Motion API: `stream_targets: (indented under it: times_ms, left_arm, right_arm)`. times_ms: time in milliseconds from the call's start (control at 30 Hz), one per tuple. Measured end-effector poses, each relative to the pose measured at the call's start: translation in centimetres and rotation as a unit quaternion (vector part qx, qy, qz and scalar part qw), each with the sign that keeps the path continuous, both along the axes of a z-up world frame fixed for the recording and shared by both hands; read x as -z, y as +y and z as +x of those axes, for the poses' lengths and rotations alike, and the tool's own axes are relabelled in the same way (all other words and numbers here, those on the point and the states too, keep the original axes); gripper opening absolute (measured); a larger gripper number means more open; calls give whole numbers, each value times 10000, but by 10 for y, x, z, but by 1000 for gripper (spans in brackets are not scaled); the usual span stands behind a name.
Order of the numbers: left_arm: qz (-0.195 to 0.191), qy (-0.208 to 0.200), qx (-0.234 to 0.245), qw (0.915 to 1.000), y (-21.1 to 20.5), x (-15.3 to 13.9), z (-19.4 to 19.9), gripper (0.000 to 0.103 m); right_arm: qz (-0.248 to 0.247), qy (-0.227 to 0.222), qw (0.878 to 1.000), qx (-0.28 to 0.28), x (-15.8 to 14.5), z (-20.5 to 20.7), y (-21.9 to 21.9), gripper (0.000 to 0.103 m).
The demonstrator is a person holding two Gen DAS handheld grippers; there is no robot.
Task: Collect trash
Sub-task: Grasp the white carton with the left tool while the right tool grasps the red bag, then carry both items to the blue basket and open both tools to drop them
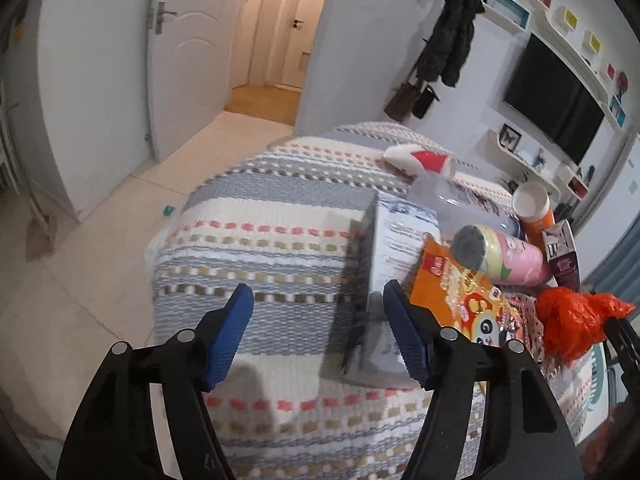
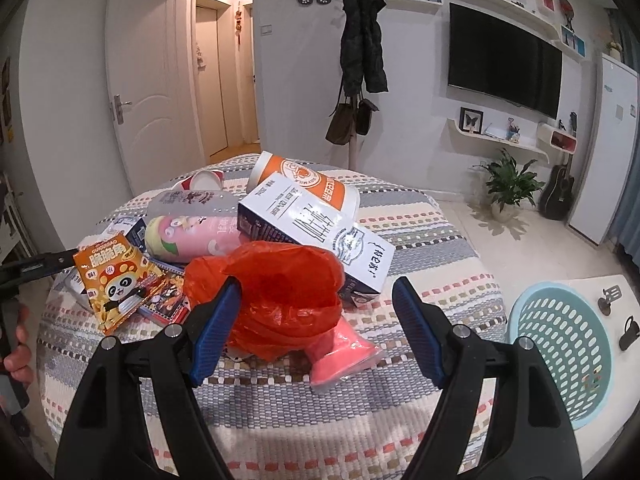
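Observation:
A pile of trash lies on a striped woven cloth: an orange-red plastic bag, a white and blue carton, an orange paper cup, a pink cup, a pink wrapper and an orange snack bag. My right gripper is open, its jaws on either side of the plastic bag. My left gripper is open above the cloth, with a grey-white carton by its right finger. The snack bag and plastic bag also show there.
A light blue perforated basket stands on a white surface to the right of the cloth. The left gripper's black arm enters the right wrist view at the left edge. An open door, coat rack, TV and plant stand behind.

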State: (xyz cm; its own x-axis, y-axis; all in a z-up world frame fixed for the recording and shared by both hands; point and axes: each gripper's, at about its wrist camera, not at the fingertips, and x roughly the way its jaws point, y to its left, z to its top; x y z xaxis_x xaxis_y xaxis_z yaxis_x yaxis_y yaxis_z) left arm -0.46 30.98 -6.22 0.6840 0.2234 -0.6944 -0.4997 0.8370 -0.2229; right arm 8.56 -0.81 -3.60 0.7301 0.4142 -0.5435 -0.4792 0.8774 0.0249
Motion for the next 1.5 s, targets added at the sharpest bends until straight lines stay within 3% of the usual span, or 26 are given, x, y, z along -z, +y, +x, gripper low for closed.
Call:
stream_targets:
  times_ms: [267, 400, 500, 600, 833, 900, 967, 1033, 1167, 1500]
  left_arm:
    - [175, 109, 628, 9978, -40, 0, 28, 70]
    - [281, 282, 688, 9968, -50, 5, 40, 70]
    - [238, 412, 706, 9964, -51, 10, 48, 66]
    - [248, 539, 710, 9957, -50, 13, 55, 53]
    - [126, 221, 641, 9976, -49, 5, 41, 52]
    - [126, 59, 622, 9980, -50, -3, 31, 52]
    - [176, -141, 597, 9980, -53, -13, 19, 52]
    - [215, -344, 599, 9974, -56, -25, 10, 52]
    - [299, -631, 645, 9955, -67, -46, -1, 52]
    - [516, -1333, 1178, 9827, -126, -99, -4, 52]
  right_arm:
    - [-21, -16, 10000, -37, -2, -2, 1, 74]
    - [29, 93, 9999, -126, 1, 1, -1, 74]
    - [68, 133, 9996, -234, 1, 1, -1, 82]
    - [62, 246, 9990, -378, 2, 6, 6, 83]
    - [48, 708, 9957, -588, 16, 24, 28, 82]
    - [-77, 717, 9956, -601, 19, 23, 32, 72]
    - [-94, 742, 9946, -719, 21, 21, 33, 49]
    - [-133, 658, 9950, -744, 19, 16, 32, 38]
    - [-32, 447, 9958, -798, 8, 4, 23, 32]
    - [541, -119, 9966, -609, -45, -13, -32, 32]
